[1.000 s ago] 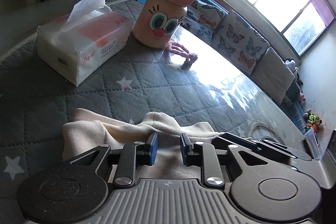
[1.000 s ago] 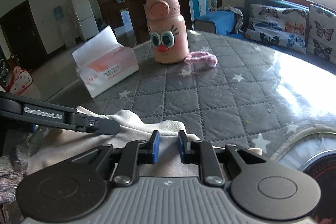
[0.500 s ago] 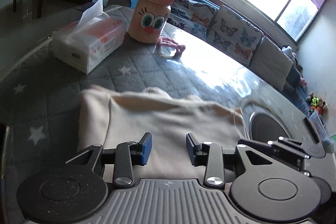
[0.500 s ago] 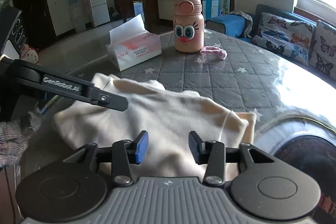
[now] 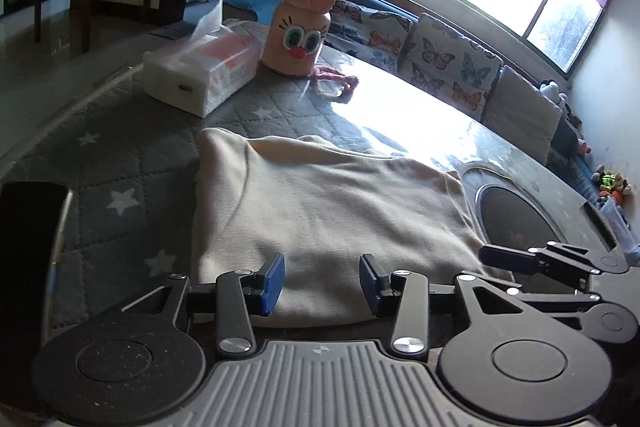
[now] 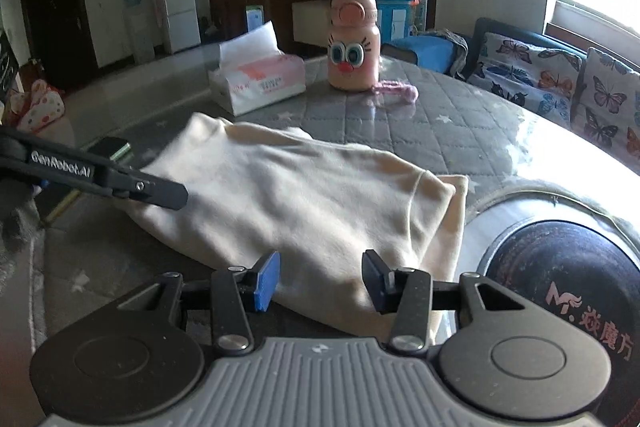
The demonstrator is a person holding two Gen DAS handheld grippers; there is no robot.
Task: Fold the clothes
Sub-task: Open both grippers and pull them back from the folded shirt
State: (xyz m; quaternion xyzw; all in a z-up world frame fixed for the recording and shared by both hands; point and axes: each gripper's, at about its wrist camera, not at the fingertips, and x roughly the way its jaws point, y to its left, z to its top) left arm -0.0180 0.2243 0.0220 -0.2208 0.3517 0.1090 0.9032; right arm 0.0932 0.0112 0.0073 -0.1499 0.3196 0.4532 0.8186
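Note:
A cream garment lies folded and flat on the grey quilted table cover; it also shows in the right wrist view. My left gripper is open and empty, just above the garment's near edge. My right gripper is open and empty over the garment's near right edge. The left gripper's arm shows at the left of the right wrist view, and the right gripper's arm at the right of the left wrist view.
A tissue pack, a peach cartoon-face bottle and a pink strap stand at the far side. A dark phone lies at the left. A round black inset sits in the table at the right.
Both grippers opened, let go of the garment and drew back toward the near edge. The garment, bunched at the fingers a second ago, now lies spread flat.

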